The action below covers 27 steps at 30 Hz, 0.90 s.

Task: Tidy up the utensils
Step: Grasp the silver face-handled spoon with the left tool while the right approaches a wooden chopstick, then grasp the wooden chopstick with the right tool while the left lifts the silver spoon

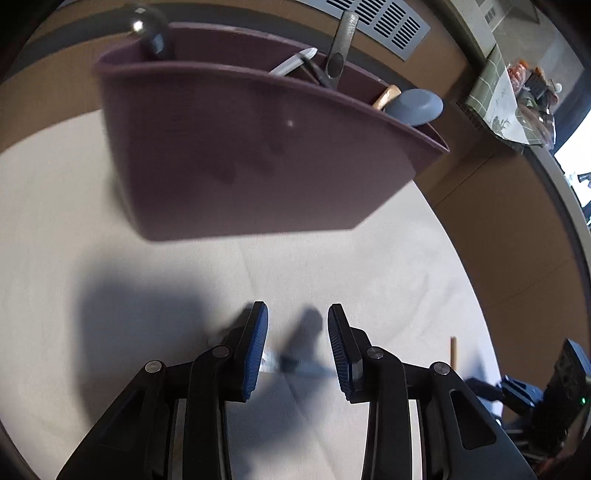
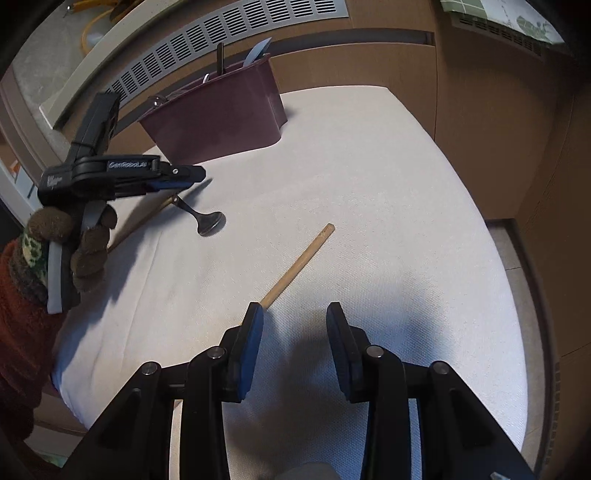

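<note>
A maroon utensil caddy (image 1: 240,166) (image 2: 221,110) stands at the far side of the white padded top, with several utensils upright in it, among them a metal ladle (image 1: 147,26) and a grey round-headed tool (image 1: 413,105). My left gripper (image 1: 297,314) (image 2: 195,175) is open, and hovers over a metal spoon (image 2: 210,223) that shows only as a dark blur between the fingers. A thin wooden stick (image 2: 140,221) lies under it. My right gripper (image 2: 293,314) is open and empty. A wooden stick (image 2: 299,264) (image 1: 452,352) lies just ahead, its near end by the left fingertip.
The white padded top (image 2: 369,184) ends in rounded edges at right and far side. Brown panels (image 2: 480,92) and a slatted vent grille (image 2: 221,33) run behind the caddy. A gloved hand (image 2: 88,251) with a red sleeve holds the left gripper.
</note>
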Each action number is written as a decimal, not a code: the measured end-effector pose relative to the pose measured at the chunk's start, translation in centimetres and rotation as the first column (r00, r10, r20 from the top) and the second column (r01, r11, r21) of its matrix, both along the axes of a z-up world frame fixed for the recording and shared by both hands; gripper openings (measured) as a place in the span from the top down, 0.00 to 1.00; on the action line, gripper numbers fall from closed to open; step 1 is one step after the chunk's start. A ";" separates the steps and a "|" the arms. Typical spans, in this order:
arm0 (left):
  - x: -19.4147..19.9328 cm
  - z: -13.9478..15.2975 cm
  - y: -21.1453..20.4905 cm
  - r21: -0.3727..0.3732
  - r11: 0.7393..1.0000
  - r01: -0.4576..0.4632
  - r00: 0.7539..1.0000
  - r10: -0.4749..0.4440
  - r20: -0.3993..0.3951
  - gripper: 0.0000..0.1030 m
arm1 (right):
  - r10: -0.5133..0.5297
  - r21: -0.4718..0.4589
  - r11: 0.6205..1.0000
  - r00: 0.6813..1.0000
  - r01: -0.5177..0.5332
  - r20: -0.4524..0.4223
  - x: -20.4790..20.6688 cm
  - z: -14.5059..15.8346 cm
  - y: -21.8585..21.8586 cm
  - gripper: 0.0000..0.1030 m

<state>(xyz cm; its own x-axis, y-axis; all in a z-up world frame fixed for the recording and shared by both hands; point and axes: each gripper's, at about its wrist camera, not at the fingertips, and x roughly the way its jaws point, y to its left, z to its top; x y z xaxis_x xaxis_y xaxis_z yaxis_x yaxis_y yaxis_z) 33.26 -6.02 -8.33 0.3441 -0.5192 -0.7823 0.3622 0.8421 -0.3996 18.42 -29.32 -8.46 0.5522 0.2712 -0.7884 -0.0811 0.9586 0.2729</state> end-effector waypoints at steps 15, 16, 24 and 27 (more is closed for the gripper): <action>-11.9 -0.1 1.1 0.106 0.983 0.150 0.989 -0.149 -0.014 0.65 | 0.038 -0.203 0.979 0.998 -0.028 0.042 2.6 0.0 4.7 0.52; -12.4 -0.1 0.6 0.125 0.977 0.173 0.985 -0.173 -0.007 0.64 | 0.044 -0.225 0.974 0.998 -0.034 0.042 2.4 -0.2 5.0 0.51; -11.1 0.5 -1.6 0.215 0.971 0.101 0.992 -0.114 0.048 0.62 | 0.051 -0.235 0.971 0.999 -0.047 0.008 1.9 -0.9 4.9 0.48; -10.6 0.5 -2.2 0.231 0.971 0.062 0.995 -0.077 0.058 0.61 | 0.023 -0.234 0.972 1.000 -0.017 0.021 1.7 -0.9 5.0 0.49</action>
